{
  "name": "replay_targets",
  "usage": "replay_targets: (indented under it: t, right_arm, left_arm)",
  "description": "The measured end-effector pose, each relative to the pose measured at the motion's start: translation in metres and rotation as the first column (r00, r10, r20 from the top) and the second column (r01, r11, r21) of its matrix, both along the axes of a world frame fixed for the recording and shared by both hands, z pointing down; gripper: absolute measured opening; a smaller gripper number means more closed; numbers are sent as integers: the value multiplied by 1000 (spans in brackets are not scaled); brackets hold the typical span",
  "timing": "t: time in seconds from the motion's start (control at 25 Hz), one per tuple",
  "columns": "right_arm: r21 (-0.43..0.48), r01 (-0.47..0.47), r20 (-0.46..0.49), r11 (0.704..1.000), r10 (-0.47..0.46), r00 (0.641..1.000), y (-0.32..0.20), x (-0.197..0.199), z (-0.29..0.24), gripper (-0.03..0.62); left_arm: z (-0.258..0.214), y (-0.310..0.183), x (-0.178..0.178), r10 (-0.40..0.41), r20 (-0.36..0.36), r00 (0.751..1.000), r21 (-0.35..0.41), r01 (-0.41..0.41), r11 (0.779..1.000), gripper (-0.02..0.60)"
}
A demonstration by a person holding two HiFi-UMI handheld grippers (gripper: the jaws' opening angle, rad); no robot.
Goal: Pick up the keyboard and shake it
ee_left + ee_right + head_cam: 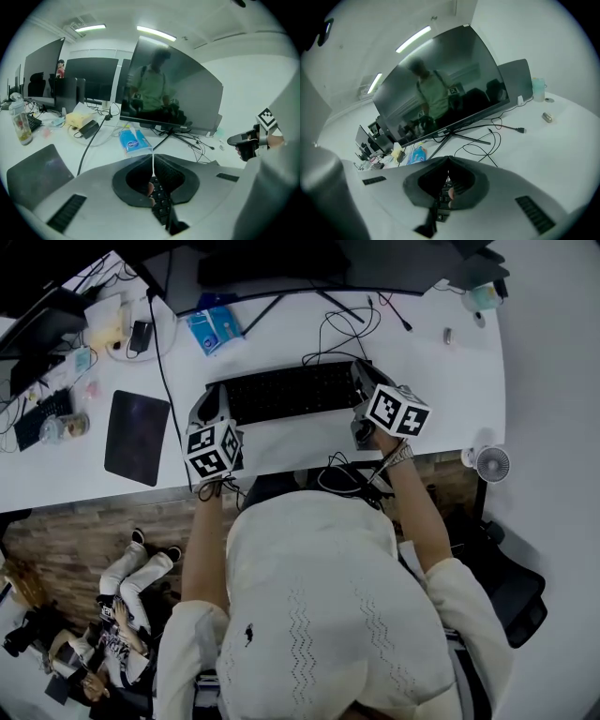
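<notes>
Over the desk (441,362), L claw (214,409) & R claw (361,381) each pinch a keyboard (291,390) end, grip pts hidden from overhead.

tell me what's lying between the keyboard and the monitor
Loose black cables loop across the white desk between the keyboard and the monitor. The head view shows this best.

We record a black keyboard (291,390) on a white worktop (450,362). The left gripper (216,404) and right gripper (361,381) are grey, and each bears a cube of black-and-white square markers. The mat (137,437) is dark and the tissue pack (214,329) is blue.
</notes>
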State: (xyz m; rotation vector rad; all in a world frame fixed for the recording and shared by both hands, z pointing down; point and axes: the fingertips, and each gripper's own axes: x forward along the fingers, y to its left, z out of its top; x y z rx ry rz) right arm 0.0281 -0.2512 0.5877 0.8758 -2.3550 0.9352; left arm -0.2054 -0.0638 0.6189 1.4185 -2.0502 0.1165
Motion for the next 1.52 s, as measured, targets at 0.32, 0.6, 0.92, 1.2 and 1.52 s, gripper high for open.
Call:
replay_targets:
  t: [0.32, 0.6, 0.92, 1.2, 1.52]
  right_arm:
    - [172, 17, 9, 985, -18, 1000, 15, -2, -64, 0]
    - [250, 7, 61, 968, -23, 998, 32, -4, -100, 0]
    - [312, 4, 101, 950, -37, 994, 51, -2, -128, 0]
    - [411, 27, 121, 911, -84, 989, 65, -7, -167, 0]
    - [498, 12, 182, 867, -118, 976, 64, -16, -225, 0]
  left_arm:
    - [-72, -3, 19, 9, 52, 999, 138, -16, 990, 20]
    - [-105, 5, 29, 13, 101, 995, 197, -32, 980, 20]
    - [-129, 15, 36, 3, 125, 992, 243, -33, 970, 20]
    - [-173, 14, 40, -4, 183, 983, 318, -55, 947, 20]
    - [-229, 8, 33, -28, 239, 971, 397, -71, 915, 20]
